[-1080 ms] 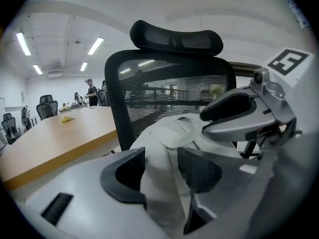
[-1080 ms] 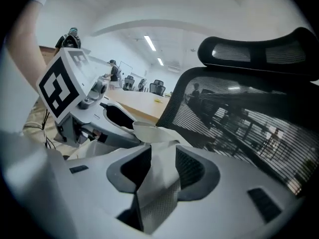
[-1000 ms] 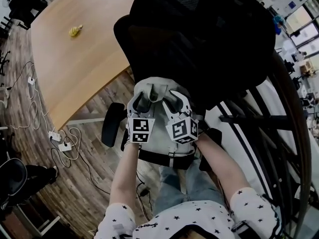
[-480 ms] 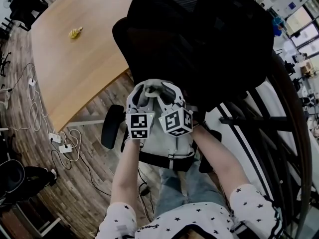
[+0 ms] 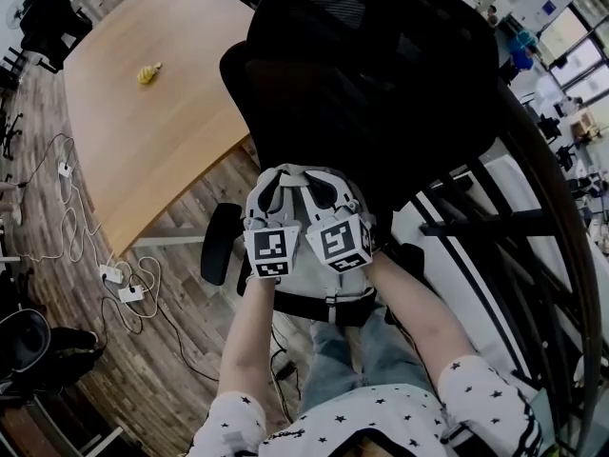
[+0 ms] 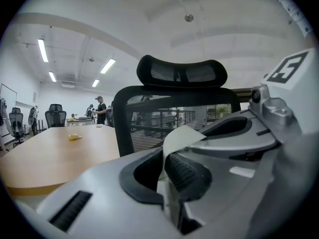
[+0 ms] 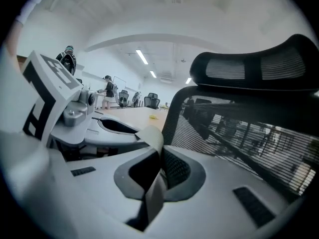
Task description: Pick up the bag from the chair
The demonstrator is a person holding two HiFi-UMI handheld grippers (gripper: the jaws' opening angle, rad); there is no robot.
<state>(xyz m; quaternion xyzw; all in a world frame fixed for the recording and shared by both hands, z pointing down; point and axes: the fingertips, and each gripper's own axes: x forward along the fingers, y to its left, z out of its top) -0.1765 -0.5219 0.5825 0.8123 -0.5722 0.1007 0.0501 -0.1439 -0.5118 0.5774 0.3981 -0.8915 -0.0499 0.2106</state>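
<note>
Chair: black throughout, with backrest and headrest of fine see-through mesh. Bag: pale grey, crossed by a black band; its handle webbing is pale grey-beige. Left gripper and right gripper: light grey shells with black ribbed pads; each marker cube is white with black square patterns. Table: light tan wood grain. Small object on the table: yellow. Floor: brown wood planks. Cables: white. Shirt: white, dotted with small dark stars. Trousers: faded blue denim
</note>
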